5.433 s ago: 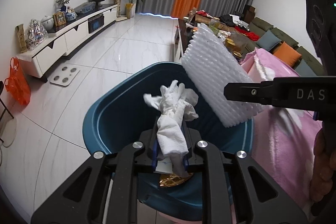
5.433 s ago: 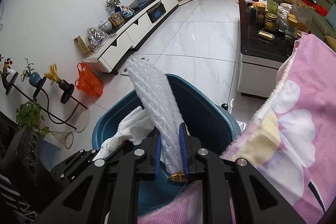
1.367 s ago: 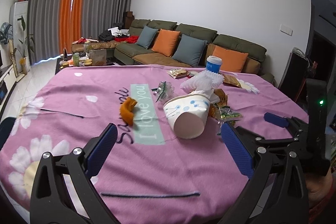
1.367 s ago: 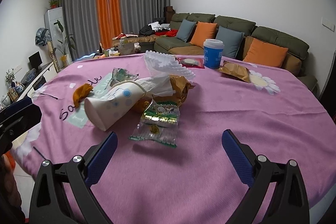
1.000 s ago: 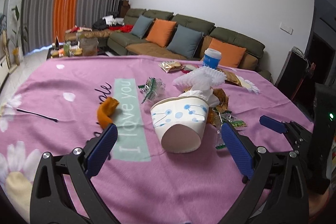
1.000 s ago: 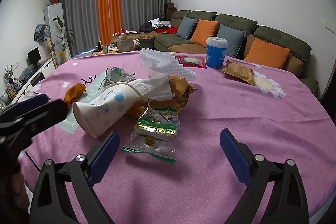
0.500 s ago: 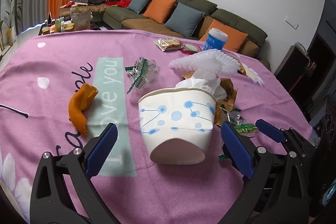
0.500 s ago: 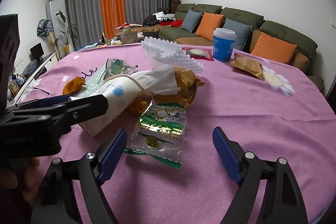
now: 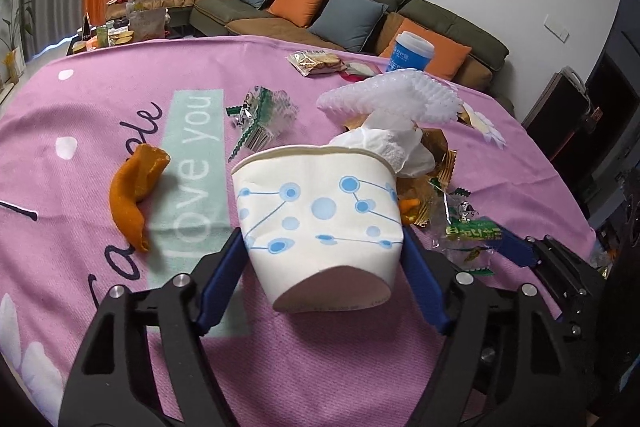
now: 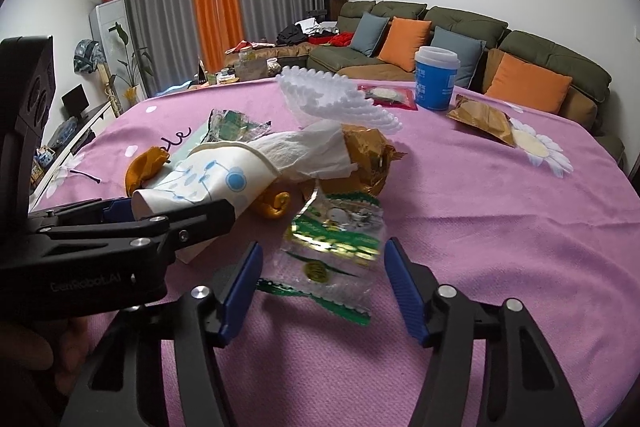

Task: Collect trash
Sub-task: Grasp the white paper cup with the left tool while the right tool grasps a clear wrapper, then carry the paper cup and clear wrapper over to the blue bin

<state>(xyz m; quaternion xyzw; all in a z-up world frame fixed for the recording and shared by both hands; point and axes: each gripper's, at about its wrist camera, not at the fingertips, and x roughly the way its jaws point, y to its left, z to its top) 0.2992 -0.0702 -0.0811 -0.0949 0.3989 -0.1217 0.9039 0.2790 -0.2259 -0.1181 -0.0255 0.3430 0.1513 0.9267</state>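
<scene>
A white paper cup (image 9: pixel 320 219) with blue dots lies on its side on the pink tablecloth (image 9: pixel 120 107), a crumpled tissue (image 9: pixel 392 147) stuffed in its mouth. My left gripper (image 9: pixel 322 239) straddles the cup. Its jaws are closing, and the blue pads (image 9: pixel 224 279) are right at the cup's sides without denting it. A clear green-and-gold snack wrapper (image 10: pixel 336 243) lies between the jaws of my right gripper (image 10: pixel 323 247). Those jaws are closing too, with a gap on each side of the wrapper. The left gripper's finger (image 10: pixel 160 223) crosses the right wrist view.
Around the cup lie an orange peel (image 9: pixel 136 195), a white foam net (image 9: pixel 392 99), a crumpled gold wrapper (image 10: pixel 368 155) and a green wrapper (image 9: pixel 264 115). Further back are a blue cup (image 10: pixel 434 79), a brown packet (image 10: pixel 480 119) and a snack packet (image 9: pixel 316 61). A green sofa (image 10: pixel 520 51) stands behind the table.
Both grippers held trash over a blue bin, then came to the table with wide jaws. The left closed in around the paper cup, the right narrowed around the snack wrapper.
</scene>
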